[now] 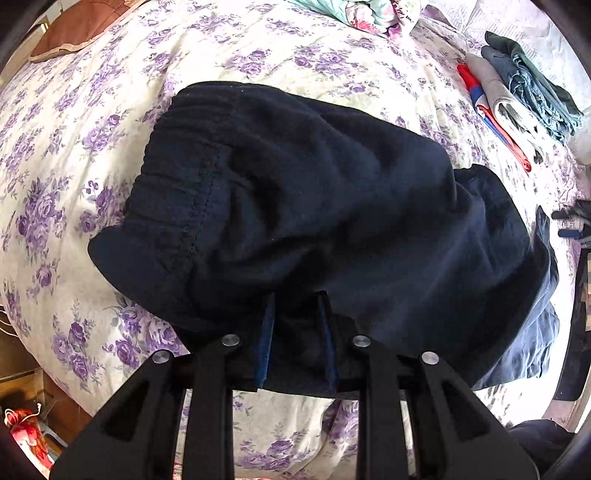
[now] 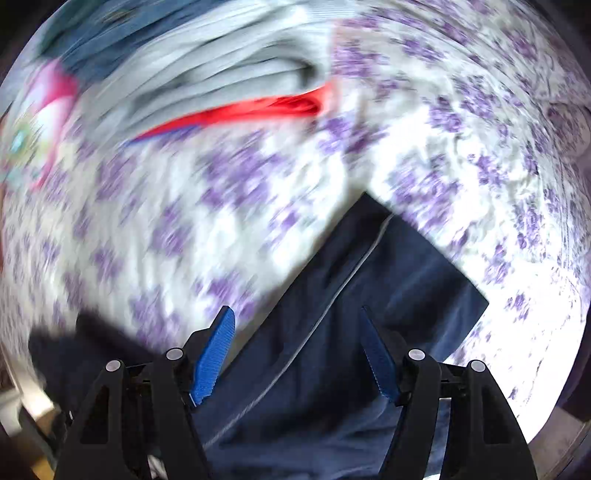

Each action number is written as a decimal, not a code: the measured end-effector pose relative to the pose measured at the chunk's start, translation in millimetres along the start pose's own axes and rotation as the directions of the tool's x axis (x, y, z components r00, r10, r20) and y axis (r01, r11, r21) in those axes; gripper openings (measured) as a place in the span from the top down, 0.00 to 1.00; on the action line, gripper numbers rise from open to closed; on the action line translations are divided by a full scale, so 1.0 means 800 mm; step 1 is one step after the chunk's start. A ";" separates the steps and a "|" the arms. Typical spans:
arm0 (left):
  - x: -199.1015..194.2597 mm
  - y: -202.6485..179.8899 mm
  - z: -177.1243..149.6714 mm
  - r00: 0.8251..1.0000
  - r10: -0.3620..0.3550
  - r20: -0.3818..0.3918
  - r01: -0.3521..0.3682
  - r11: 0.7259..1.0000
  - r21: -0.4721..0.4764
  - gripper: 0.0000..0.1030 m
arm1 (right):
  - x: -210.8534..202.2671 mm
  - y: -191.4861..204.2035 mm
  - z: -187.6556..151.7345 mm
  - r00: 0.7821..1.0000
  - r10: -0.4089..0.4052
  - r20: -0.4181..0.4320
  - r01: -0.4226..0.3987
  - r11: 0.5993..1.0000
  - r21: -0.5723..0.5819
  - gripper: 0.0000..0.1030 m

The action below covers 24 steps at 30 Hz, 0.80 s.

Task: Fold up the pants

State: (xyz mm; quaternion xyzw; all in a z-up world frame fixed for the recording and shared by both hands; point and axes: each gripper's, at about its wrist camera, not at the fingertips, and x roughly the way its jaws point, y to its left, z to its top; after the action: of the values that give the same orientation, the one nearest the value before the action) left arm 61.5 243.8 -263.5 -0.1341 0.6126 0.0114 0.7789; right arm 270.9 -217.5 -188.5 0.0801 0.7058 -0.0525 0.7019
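Observation:
Dark navy pants (image 1: 314,206) lie bunched on the floral bedspread (image 1: 92,155), waistband at the left, legs running off right. My left gripper (image 1: 297,310) is shut on the near edge of the pants; fabric fills the gap between its blue pads. In the right wrist view, which is motion-blurred, a leg end of the pants (image 2: 369,295) with a thin pale stripe lies on the bed. My right gripper (image 2: 299,325) is open above that leg, its blue pads (image 2: 214,354) wide apart, nothing held.
A stack of folded clothes (image 1: 524,99), grey, teal and red, sits at the bed's far right; it shows blurred in the right wrist view (image 2: 207,85). A brown pillow (image 1: 81,26) and a floral quilt (image 1: 365,14) lie at the head. The bed edge runs along the bottom left.

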 end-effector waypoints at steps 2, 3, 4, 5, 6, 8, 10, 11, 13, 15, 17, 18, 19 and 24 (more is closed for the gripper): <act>0.000 0.001 0.000 1.000 -0.012 0.000 0.012 1.000 -0.002 0.77 | 0.011 -0.005 0.018 0.999 0.012 -0.037 -0.010 0.999 0.043 0.34; 0.000 0.003 0.001 1.000 -0.025 0.000 0.025 1.000 -0.006 0.77 | 0.016 -0.004 0.024 0.999 0.000 -0.050 0.002 0.999 0.049 0.34; 0.000 0.006 0.001 0.999 -0.035 0.001 0.035 0.999 -0.008 0.77 | 0.021 -0.004 0.029 0.998 -0.026 -0.059 0.030 0.998 0.054 0.35; 0.000 0.009 0.001 0.999 -0.050 0.003 0.050 0.999 -0.017 0.77 | 0.026 -0.005 0.031 0.996 -0.064 -0.065 0.069 0.995 0.069 0.35; -0.001 0.013 0.000 0.998 -0.058 0.004 0.058 0.998 -0.021 0.77 | 0.030 -0.007 0.032 0.995 -0.078 -0.069 0.084 0.993 0.088 0.35; -0.001 0.013 0.000 0.998 -0.067 0.007 0.067 0.997 -0.028 0.77 | 0.040 -0.010 0.032 0.993 -0.079 -0.087 0.089 0.989 0.117 0.40; 0.000 0.012 0.000 0.998 -0.063 0.008 0.063 0.998 -0.024 0.77 | 0.053 -0.013 0.028 0.990 -0.093 -0.107 0.107 0.986 0.126 0.40; 0.000 0.012 0.000 0.998 -0.059 0.008 0.059 0.998 -0.020 0.77 | 0.061 -0.015 0.027 0.987 -0.102 -0.122 0.118 0.984 0.130 0.40; -0.001 0.014 0.000 0.998 -0.056 0.005 0.056 0.998 -0.014 0.77 | 0.079 -0.021 0.030 0.984 -0.112 -0.140 0.131 0.983 0.129 0.40; -0.001 0.015 0.001 0.998 -0.060 0.000 0.060 0.998 -0.016 0.77 | 0.081 -0.024 0.020 0.989 -0.097 -0.111 0.112 0.985 0.135 0.50; -0.001 0.017 0.002 0.998 -0.068 -0.002 0.068 0.997 -0.020 0.77 | 0.071 -0.032 0.013 0.995 -0.056 -0.079 0.066 0.989 0.132 0.78; 0.000 0.017 0.001 0.998 -0.069 -0.003 0.069 0.997 -0.021 0.77 | 0.064 -0.045 0.006 0.997 -0.030 -0.066 0.038 0.991 0.131 0.80; 0.000 0.017 0.002 0.998 -0.068 -0.005 0.068 0.997 -0.019 0.77 | 0.053 -0.053 -0.001 0.999 0.000 -0.046 0.006 0.991 0.130 0.84; -0.005 0.009 0.008 0.999 -0.043 -0.025 0.044 0.999 0.011 0.78 | -0.023 -0.116 -0.081 0.988 0.127 0.083 -0.136 0.984 0.116 0.92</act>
State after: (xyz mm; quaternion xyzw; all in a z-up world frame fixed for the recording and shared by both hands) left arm 65.1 252.8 -259.5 -0.1429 0.6190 -0.0108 0.7722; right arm 189.9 -297.3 -173.4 0.1670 0.6676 -0.0520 0.7236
